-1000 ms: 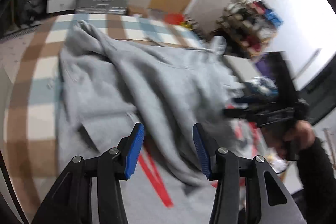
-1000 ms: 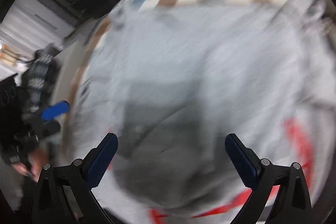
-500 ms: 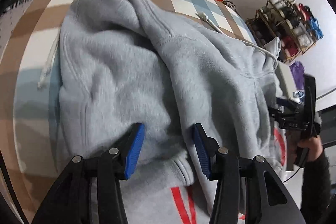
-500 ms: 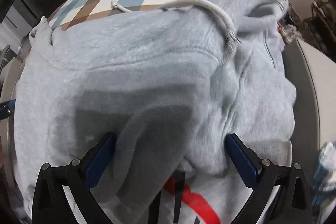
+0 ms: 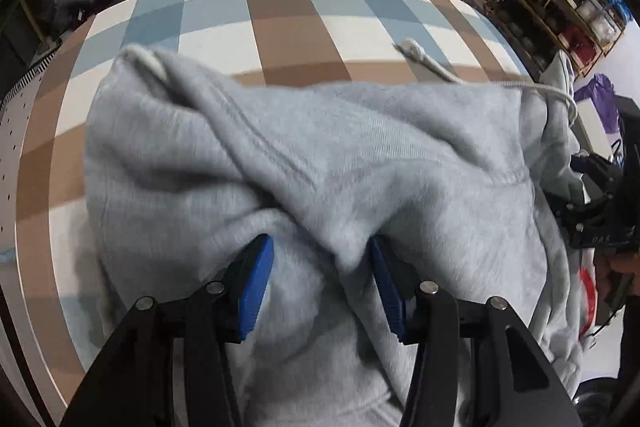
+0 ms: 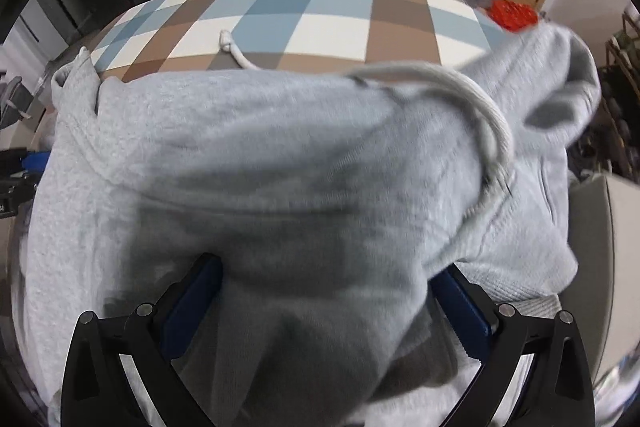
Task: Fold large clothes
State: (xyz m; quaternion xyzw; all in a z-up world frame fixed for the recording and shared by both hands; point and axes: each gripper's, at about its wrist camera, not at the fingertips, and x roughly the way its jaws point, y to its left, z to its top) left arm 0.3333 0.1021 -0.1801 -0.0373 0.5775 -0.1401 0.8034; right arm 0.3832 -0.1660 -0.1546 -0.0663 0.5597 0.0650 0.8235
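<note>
The grey hoodie [image 5: 320, 155] lay bunched on the checked blue, brown and white bedcover [image 5: 280, 15], its white drawstring [image 5: 424, 55] trailing onto the checks. The left gripper [image 5: 320, 267] had just been opening a little, jaws parted around a raised fold that draped over the right pad — whether they pinched it could not be told. The right gripper [image 6: 324, 291] stood spread wide — cloth bulging between and over its pads [image 6: 192, 303].

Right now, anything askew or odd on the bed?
Yes. The grey hoodie is bunched in ridges, not flat, and its hood flops off to the right. One drawstring trails loose across the checked cover. Nothing looks damaged.
</note>
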